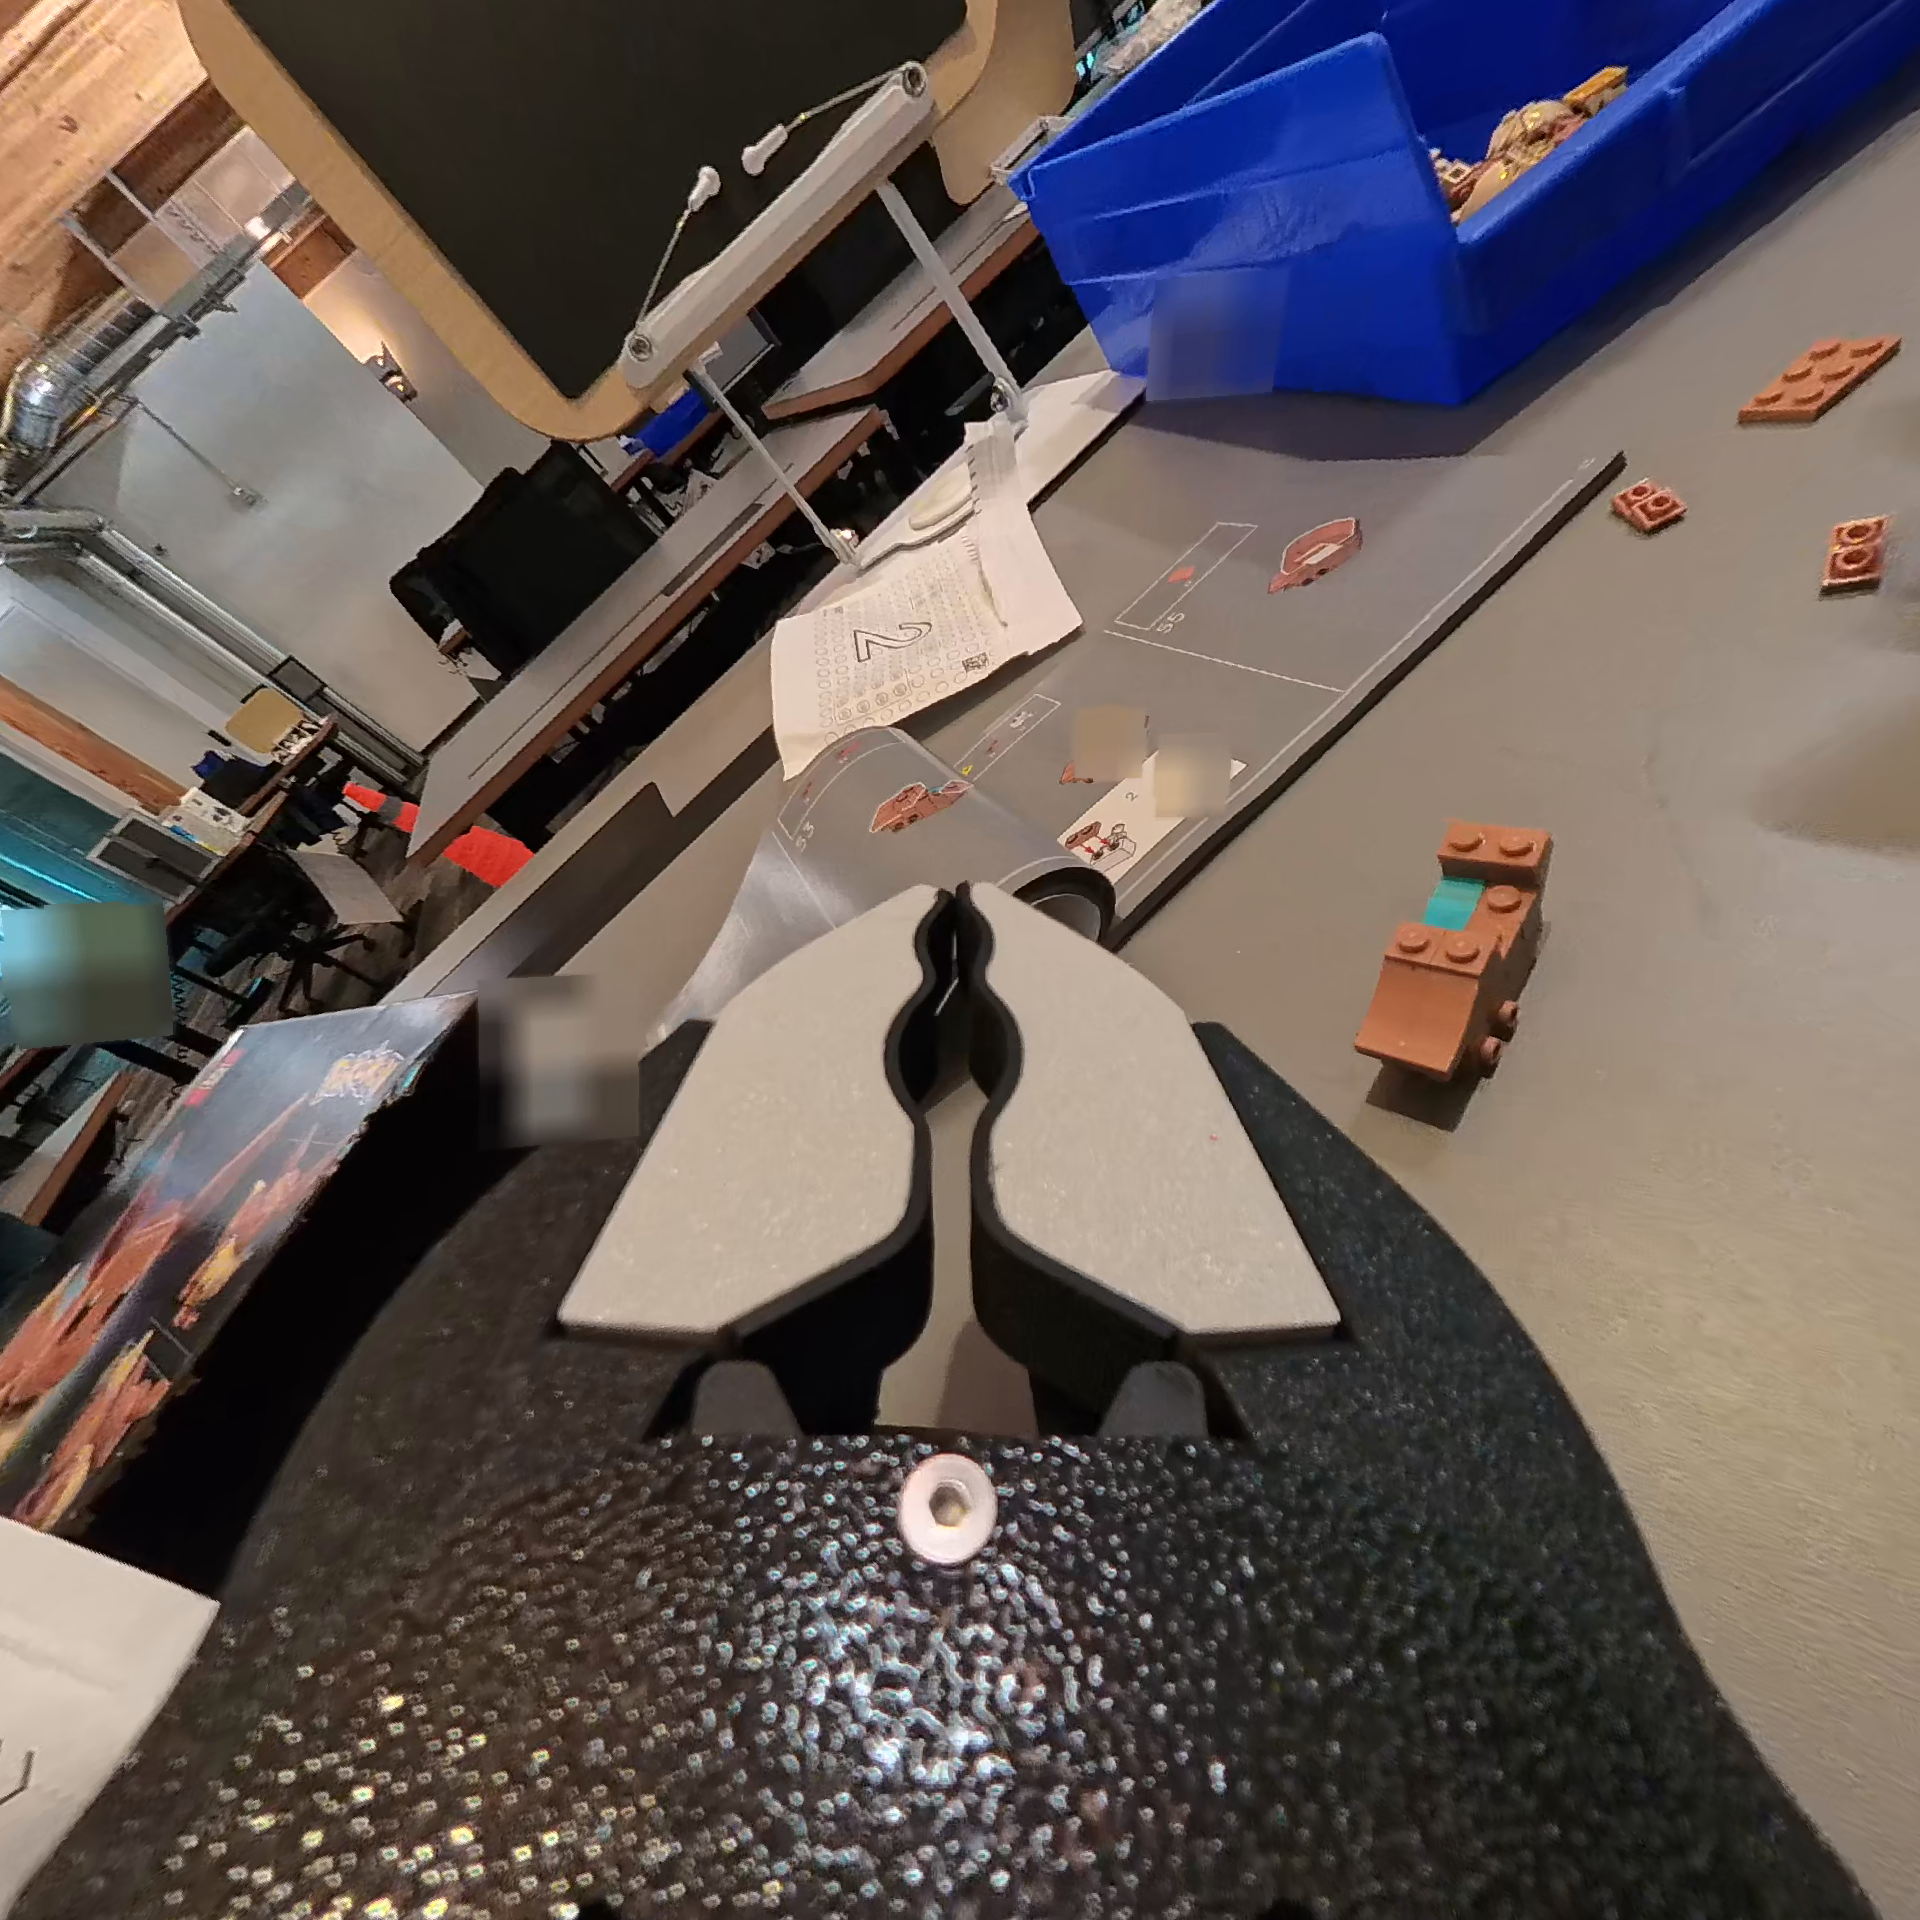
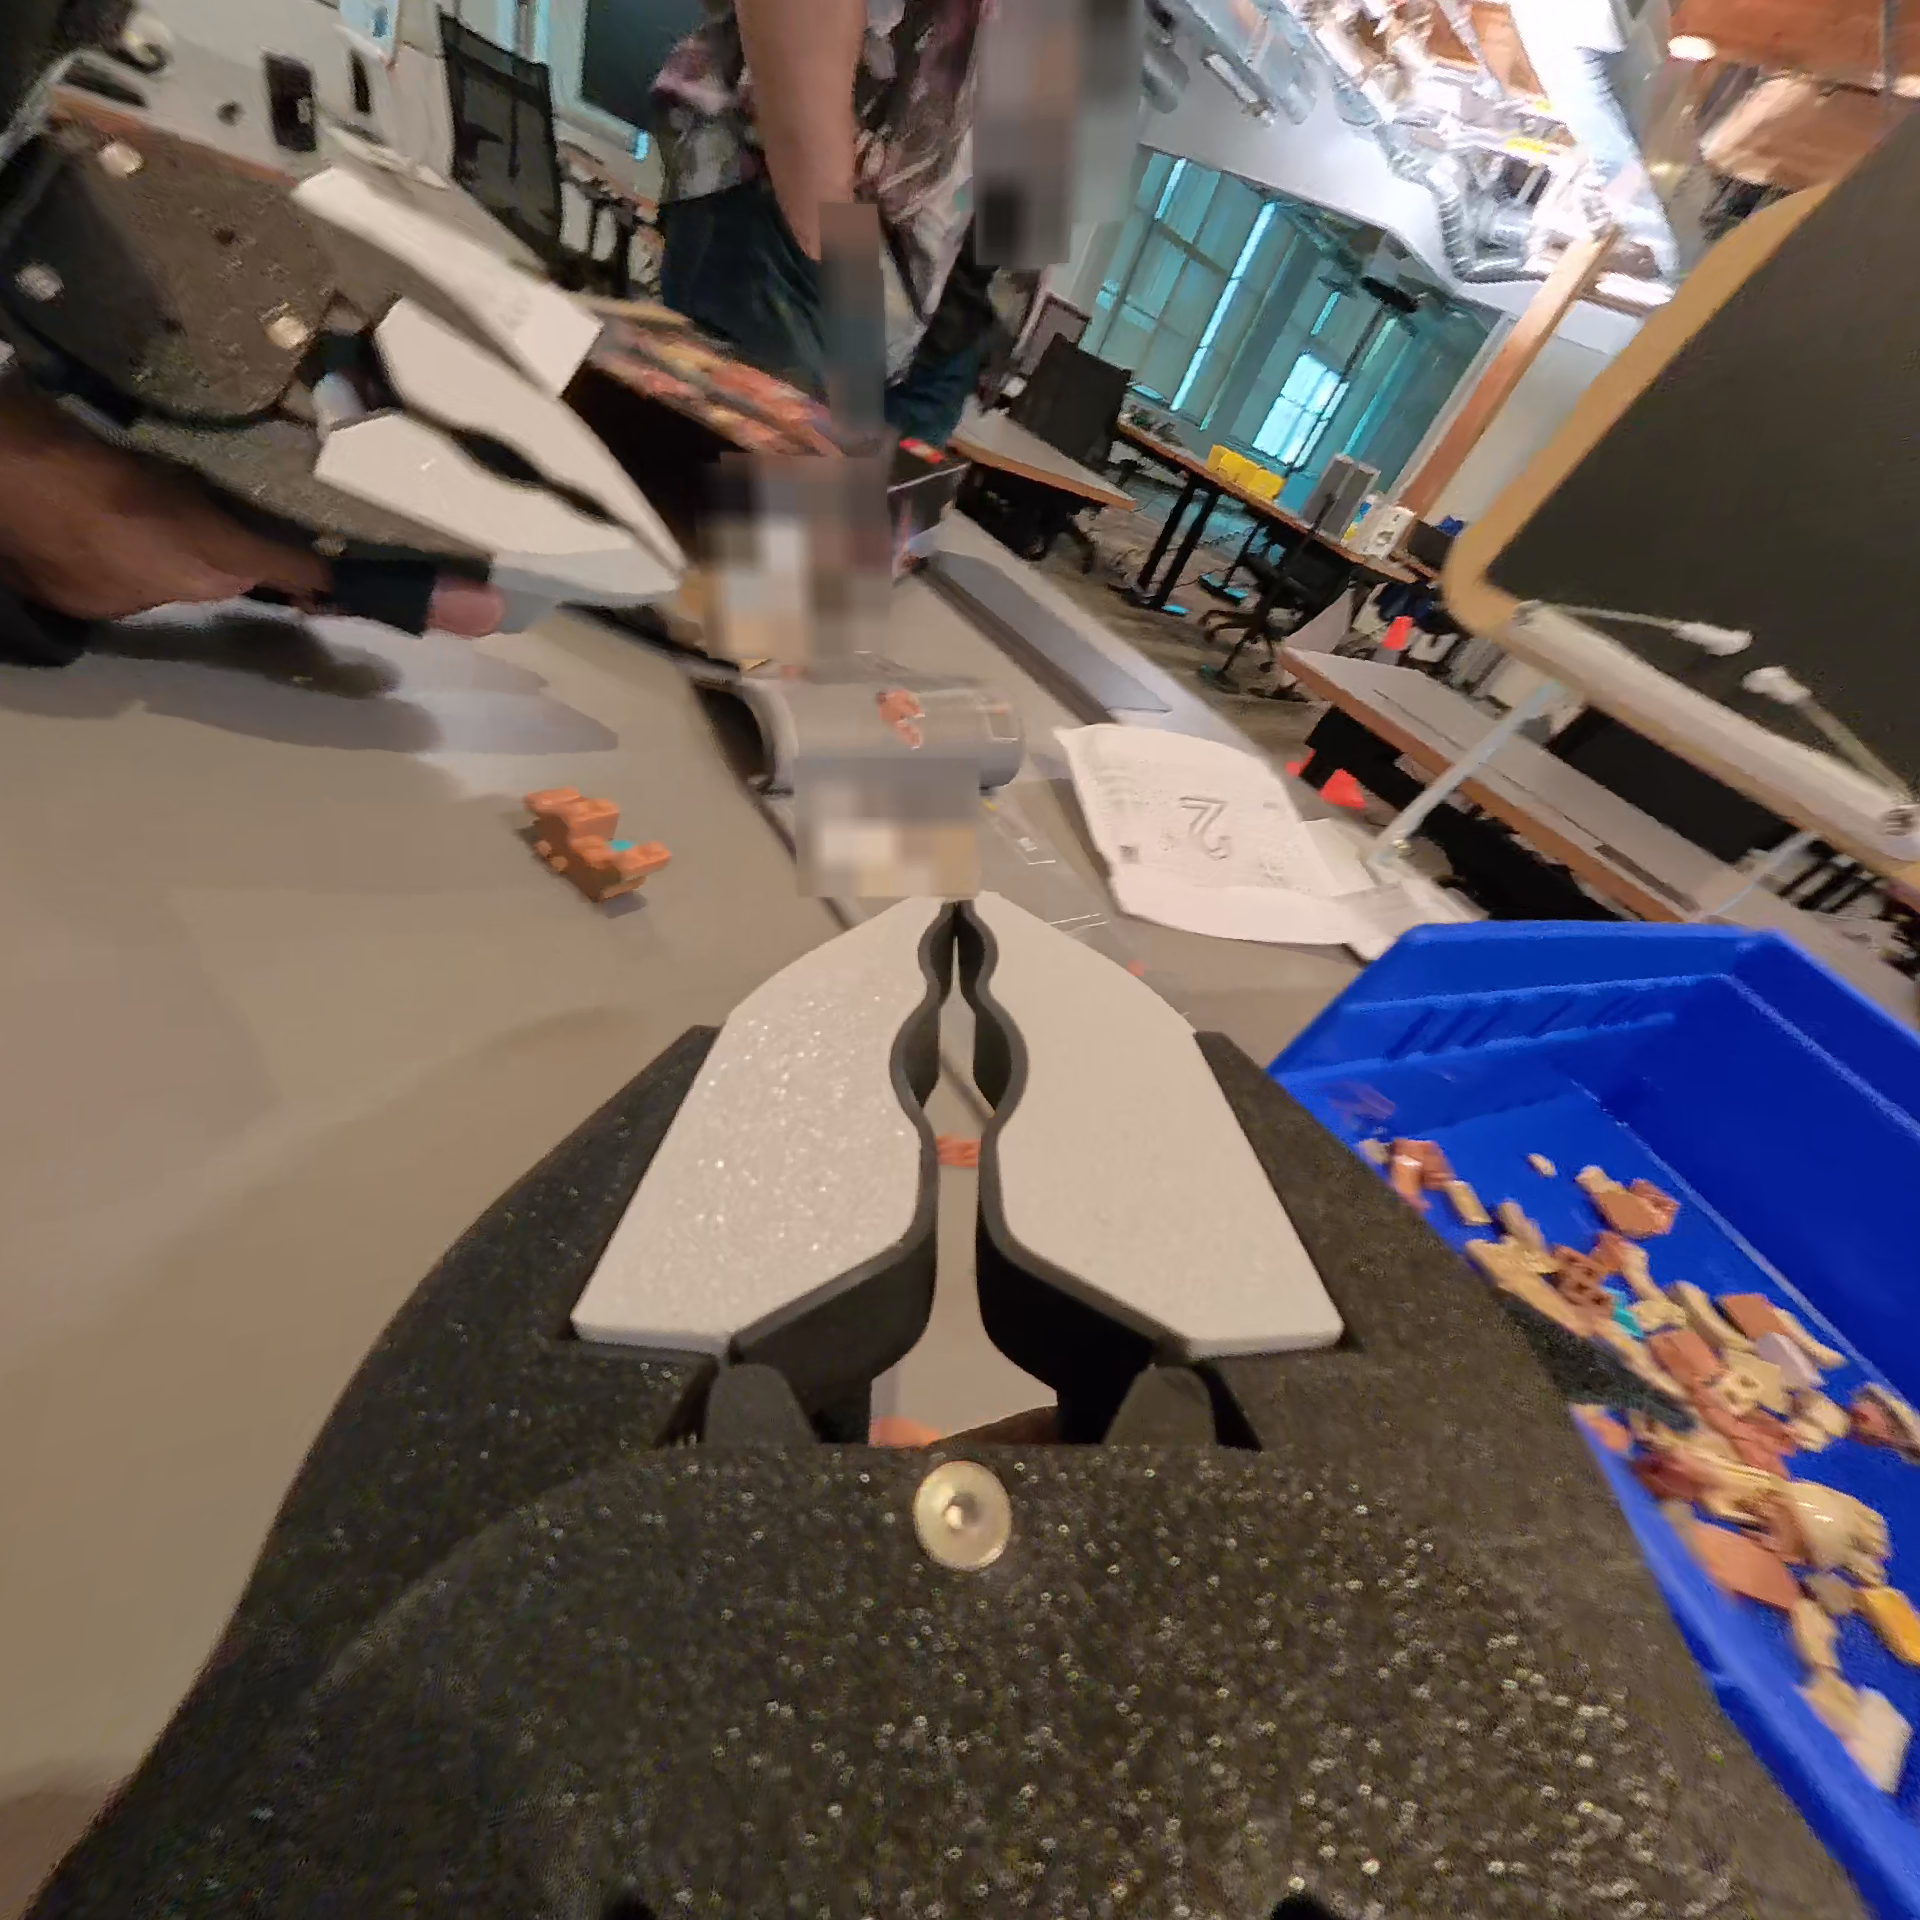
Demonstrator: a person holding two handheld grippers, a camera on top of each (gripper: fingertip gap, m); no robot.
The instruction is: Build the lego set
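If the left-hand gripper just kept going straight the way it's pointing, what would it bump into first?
Probably the open instruction booklet. The left gripper, its tips closed together with nothing between them, points at the booklet's curled-up page just beyond them on the grey table. Depth is hard to judge here, so it might pass just above.

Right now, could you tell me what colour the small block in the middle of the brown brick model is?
Teal, set between brown bricks of the brick model; the left wrist view shows it best.
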